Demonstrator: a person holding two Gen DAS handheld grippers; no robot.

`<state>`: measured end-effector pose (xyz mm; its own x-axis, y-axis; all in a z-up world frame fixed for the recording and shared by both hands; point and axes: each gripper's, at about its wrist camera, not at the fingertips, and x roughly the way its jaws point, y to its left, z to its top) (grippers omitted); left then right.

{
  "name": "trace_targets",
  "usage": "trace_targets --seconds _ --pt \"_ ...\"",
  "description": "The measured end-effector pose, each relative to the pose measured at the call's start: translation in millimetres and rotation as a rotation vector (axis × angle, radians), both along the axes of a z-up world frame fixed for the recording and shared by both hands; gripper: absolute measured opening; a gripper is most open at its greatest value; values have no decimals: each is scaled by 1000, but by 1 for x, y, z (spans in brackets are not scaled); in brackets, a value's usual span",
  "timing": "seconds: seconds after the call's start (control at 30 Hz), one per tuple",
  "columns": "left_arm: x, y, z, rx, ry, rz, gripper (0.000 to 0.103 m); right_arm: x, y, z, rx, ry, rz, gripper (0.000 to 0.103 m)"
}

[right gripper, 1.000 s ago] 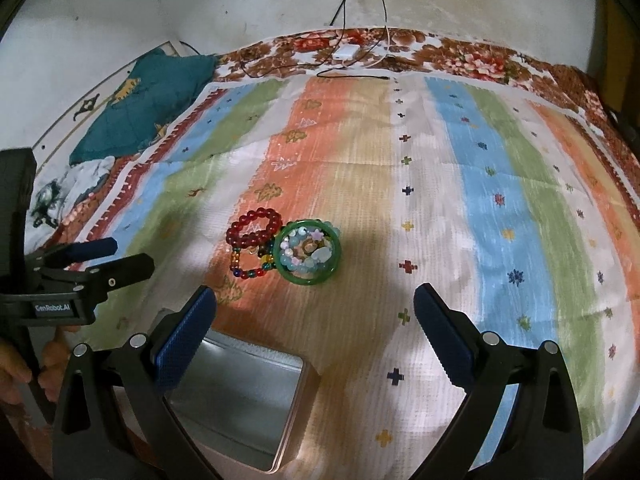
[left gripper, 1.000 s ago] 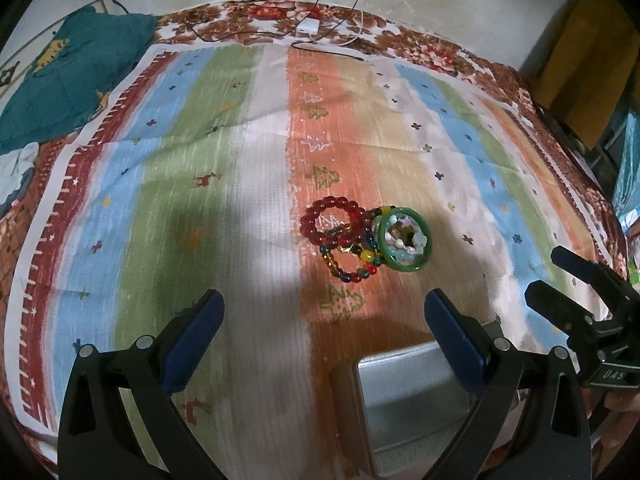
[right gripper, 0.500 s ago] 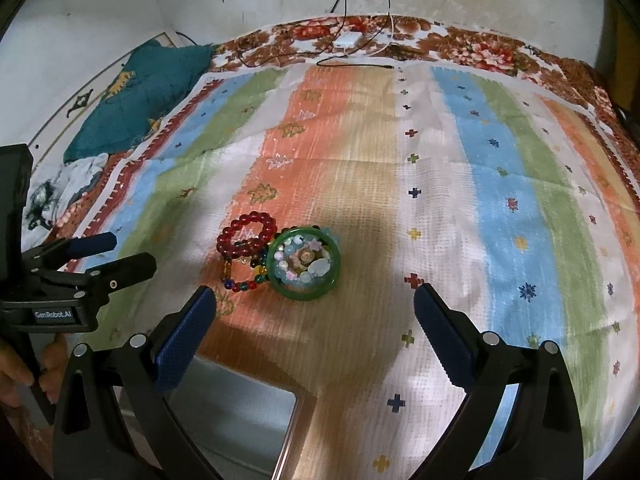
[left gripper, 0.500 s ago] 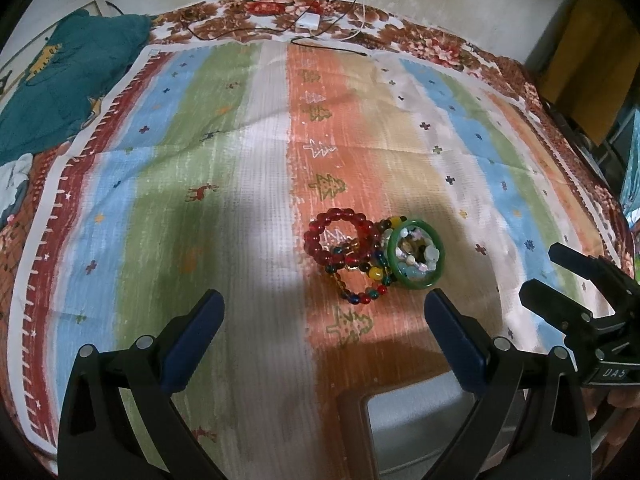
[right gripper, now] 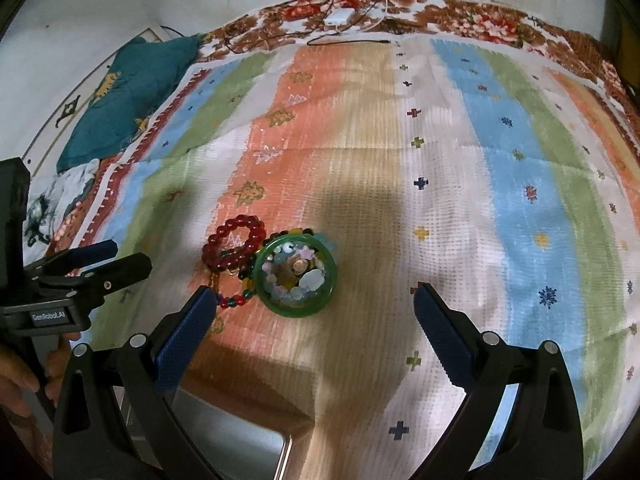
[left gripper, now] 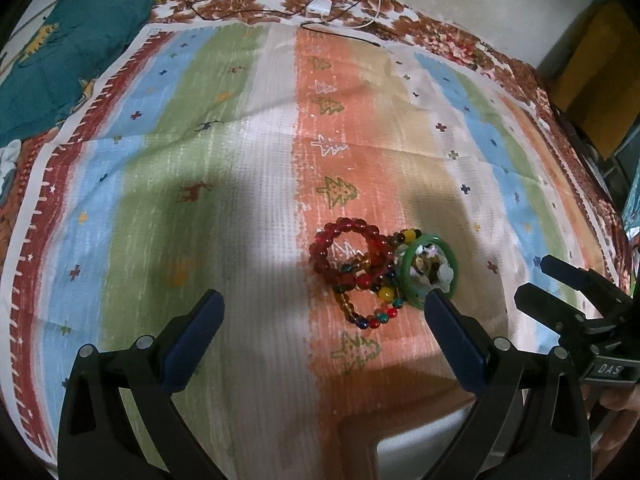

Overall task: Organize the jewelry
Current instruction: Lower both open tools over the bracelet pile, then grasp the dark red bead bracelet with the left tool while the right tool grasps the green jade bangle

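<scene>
Both tongs closing in on the bracelet pile

My right gripper (right gripper: 308, 320) is spread wide and holds nothing, its left pad now level with the near beads; my left gripper (left gripper: 320, 332) is equally wide and empty, its right pad just touching the rim of the green bangle (right gripper: 297, 276). Over the last second I have pushed both forward, so the pile sits nearer my fingers and the metal tin (right gripper: 224, 452) has slid almost under them. The bangle lies on the orange stripe of the striped cloth (right gripper: 500, 160), pastel beads inside it, with the red bead bracelet (right gripper: 234, 240) and multicoloured bracelet (left gripper: 372, 304) overlapping at its left. I judge 1 grasp comes next.
</scene>
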<state>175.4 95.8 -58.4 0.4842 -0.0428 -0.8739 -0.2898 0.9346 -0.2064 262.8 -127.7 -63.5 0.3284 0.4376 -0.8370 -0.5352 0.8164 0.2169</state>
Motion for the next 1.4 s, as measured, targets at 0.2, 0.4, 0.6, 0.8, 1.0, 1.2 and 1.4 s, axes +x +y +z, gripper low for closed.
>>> trace_targets --seconds 0.2,0.4,0.6,0.8,1.0,1.2,1.4 --pt "17 5 -14 -21 36 -6 97 12 7 -11 -10 37 14 99" --pt "29 10 -26 -24 72 -6 92 22 13 -23 -22 76 21 99" --pt "37 9 -32 -21 82 -24 92 29 18 -27 -27 88 26 99" --pt "47 11 -42 -48 108 -28 86 37 22 -37 -37 106 20 99" --pt "56 20 -57 -71 144 -2 70 46 24 -47 -50 133 16 88" --pt "62 22 -64 -106 157 1 50 50 28 -53 -55 144 21 78" --pt "66 22 -67 -83 168 -6 35 54 33 -62 -53 175 35 57"
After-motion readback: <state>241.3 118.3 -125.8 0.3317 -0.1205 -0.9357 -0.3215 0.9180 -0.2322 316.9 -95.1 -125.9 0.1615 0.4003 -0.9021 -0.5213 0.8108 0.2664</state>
